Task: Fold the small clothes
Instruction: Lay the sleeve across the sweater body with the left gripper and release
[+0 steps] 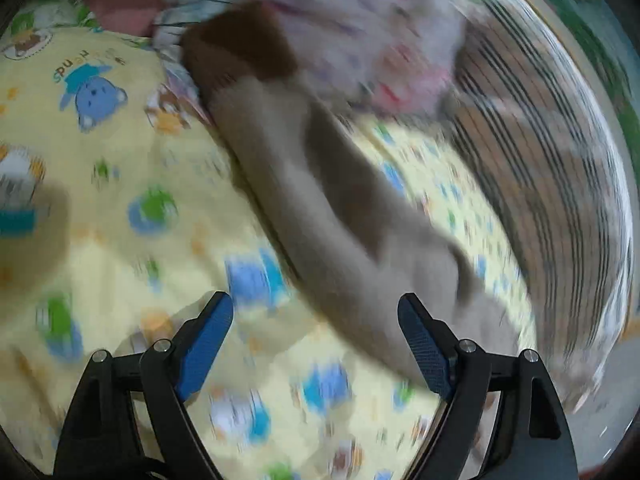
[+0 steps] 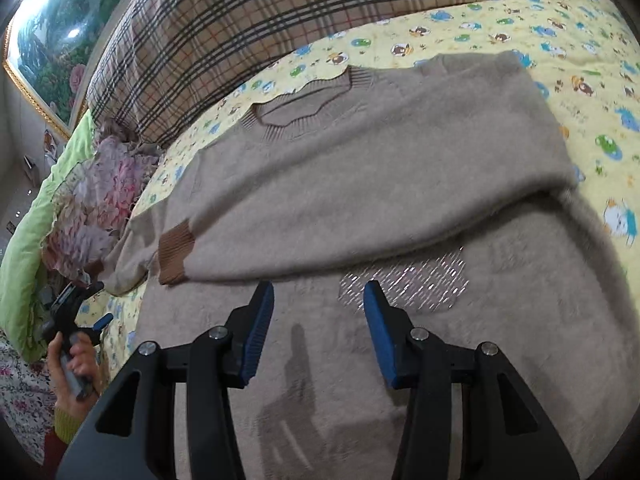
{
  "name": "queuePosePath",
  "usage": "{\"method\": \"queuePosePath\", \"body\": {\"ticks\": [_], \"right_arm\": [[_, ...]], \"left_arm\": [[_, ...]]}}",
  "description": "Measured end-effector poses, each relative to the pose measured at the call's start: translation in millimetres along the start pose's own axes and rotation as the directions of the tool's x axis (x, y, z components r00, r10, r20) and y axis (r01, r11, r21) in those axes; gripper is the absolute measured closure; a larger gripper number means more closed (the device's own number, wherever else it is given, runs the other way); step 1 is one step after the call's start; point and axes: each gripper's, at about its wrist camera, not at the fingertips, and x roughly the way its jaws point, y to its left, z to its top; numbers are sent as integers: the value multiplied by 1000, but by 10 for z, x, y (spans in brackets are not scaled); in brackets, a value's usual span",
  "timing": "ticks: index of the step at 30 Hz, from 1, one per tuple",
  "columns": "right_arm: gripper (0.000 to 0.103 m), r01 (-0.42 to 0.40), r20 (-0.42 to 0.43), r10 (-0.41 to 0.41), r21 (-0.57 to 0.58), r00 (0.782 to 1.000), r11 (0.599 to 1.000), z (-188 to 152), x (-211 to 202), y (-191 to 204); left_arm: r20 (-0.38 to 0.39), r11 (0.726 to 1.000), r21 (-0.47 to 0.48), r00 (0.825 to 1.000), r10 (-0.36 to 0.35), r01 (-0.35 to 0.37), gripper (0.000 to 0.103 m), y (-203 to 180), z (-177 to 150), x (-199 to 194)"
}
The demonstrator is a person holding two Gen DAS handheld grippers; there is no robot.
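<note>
At the far left of the right wrist view the left gripper (image 2: 86, 320) sits in a hand, off the sweater's edge; its own blurred view shows its fingers (image 1: 208, 344) released, over the yellow sheet (image 1: 100, 152) beside the other sleeve (image 1: 304, 200). Centre frame, the beige sweater (image 2: 400, 240) lies flat on the bed, one sleeve with its brown cuff (image 2: 174, 254) already folded across. Lower centre, the right gripper (image 2: 318, 296) hovers released above the body. Best next — pinch the free sleeve near its cuff and lay it straight across, without dragging.
</note>
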Motion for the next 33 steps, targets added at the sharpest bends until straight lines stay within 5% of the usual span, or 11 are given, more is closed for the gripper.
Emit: {"method": "queuePosePath", "body": {"ticks": [7,8,9,10,16,21,27,31,33], "right_arm": [[55,25,26,-24,-22,999,999,0,-113,172],[55,25,34,-25,-21,999,999,10,-147,179],[55,25,40,-24,-18,999,1000,16,-170,179],[55,28,50,-27,-11,998,1000,31,-212,171],[55,47,86,-49,30,995,998,81,-360,38],[55,19,104,-30,107,994,994,67,-441,-153],[55,10,132,-33,173,991,985,50,-593,-374],[55,24,148,-56,208,987,978,59,-701,-539],[55,34,146,-67,218,987,975,78,-720,-598]], "left_arm": [[55,999,-21,998,44,-43,23,34,630,329],[69,998,3,996,57,-57,34,-1,644,335],[82,997,36,994,66,-69,82,-40,642,352],[64,994,74,995,70,-75,96,-77,630,383],[162,958,287,986,-21,-27,97,-689,286,-77],[66,820,558,979,-195,126,96,-1763,-514,-254],[-155,563,786,963,-221,256,93,-2835,-1944,236],[-255,495,818,956,-143,292,83,-3004,-2609,586],[-266,474,836,960,-88,276,68,-3009,-2792,729]]}}
